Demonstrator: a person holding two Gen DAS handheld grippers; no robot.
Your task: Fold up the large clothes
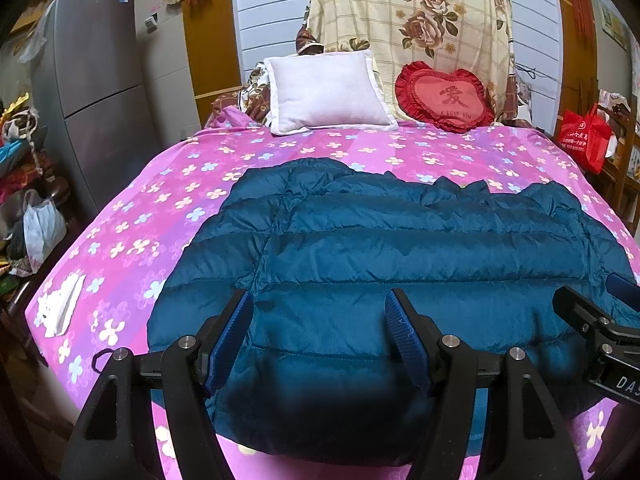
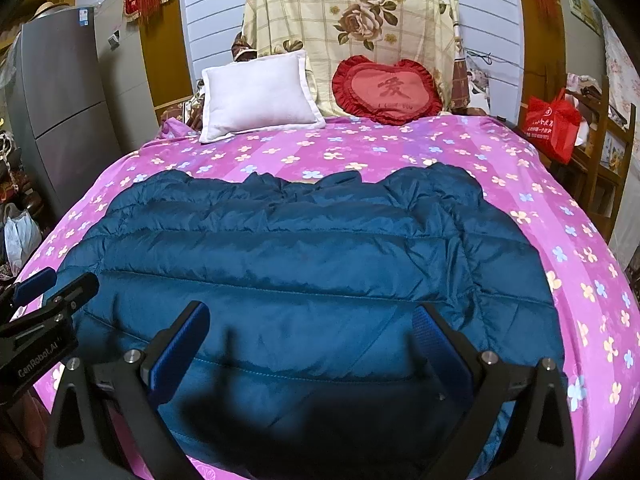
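Jacket (image 1: 400, 248): blue quilted, spread flat on the pink floral bed (image 1: 132, 232), hem at the near edge, collar toward the pillows.
Long axis: looks to run side to side — across both tools.
Left tool (image 1: 320, 340): released, empty, above the hem's left part.
Right tool (image 2: 312, 344): spread wide, empty, above the hem's right part.
Nearer: neither — likely each takes its own hem corner, folding away toward the collar.

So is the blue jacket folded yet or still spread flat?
Spread flat: the blue jacket lies open across the bed, no fold visible.
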